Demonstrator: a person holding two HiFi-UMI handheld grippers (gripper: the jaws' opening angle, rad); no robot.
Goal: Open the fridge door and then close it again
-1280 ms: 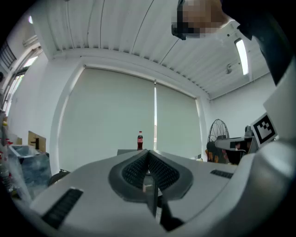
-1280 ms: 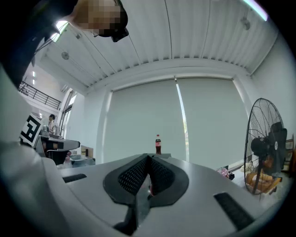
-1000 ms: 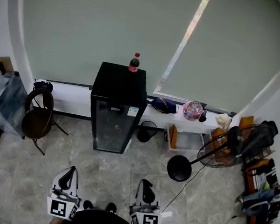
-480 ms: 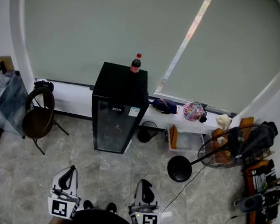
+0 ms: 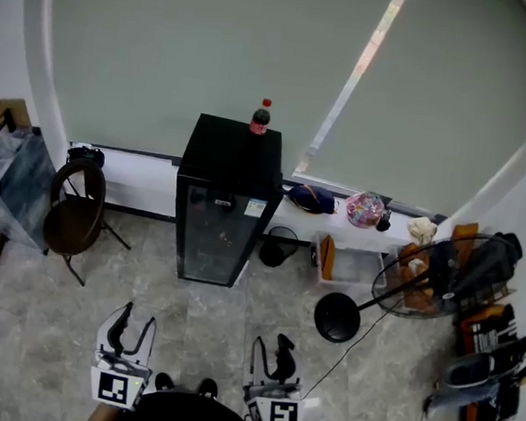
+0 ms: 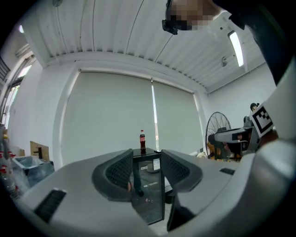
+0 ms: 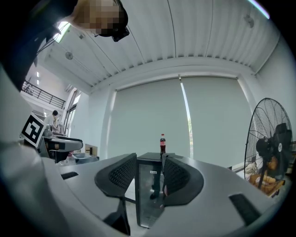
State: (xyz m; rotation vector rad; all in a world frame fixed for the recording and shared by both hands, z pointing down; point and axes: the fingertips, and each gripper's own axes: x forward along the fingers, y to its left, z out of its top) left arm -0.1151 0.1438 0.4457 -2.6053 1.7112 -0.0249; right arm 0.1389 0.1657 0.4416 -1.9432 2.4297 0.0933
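Left tool (image 5: 134, 324), held low over the near edge of the tiled floor (image 5: 205, 320), points level across the room. Its jaws stand narrowly apart, having just been opening, with nothing between them. Right tool (image 5: 273, 348), just beside it, matches it: jaws a little apart after just opening, and empty.

Well ahead of both, at the floor's far edge under the drawn window blind (image 5: 214, 50), stands the black fridge (image 5: 219, 233). Its glass door is shut and neither tool touches it. A dark cola bottle (image 5: 261, 118) with a red label stands upright on the fridge's top, near the rear edge.

Left of the fridge sits a dark round chair (image 5: 73, 218). To its right a white ledge (image 5: 354, 233) runs along the wall, and a floor fan (image 5: 420, 273) on a round base stands near the floor's right edge.
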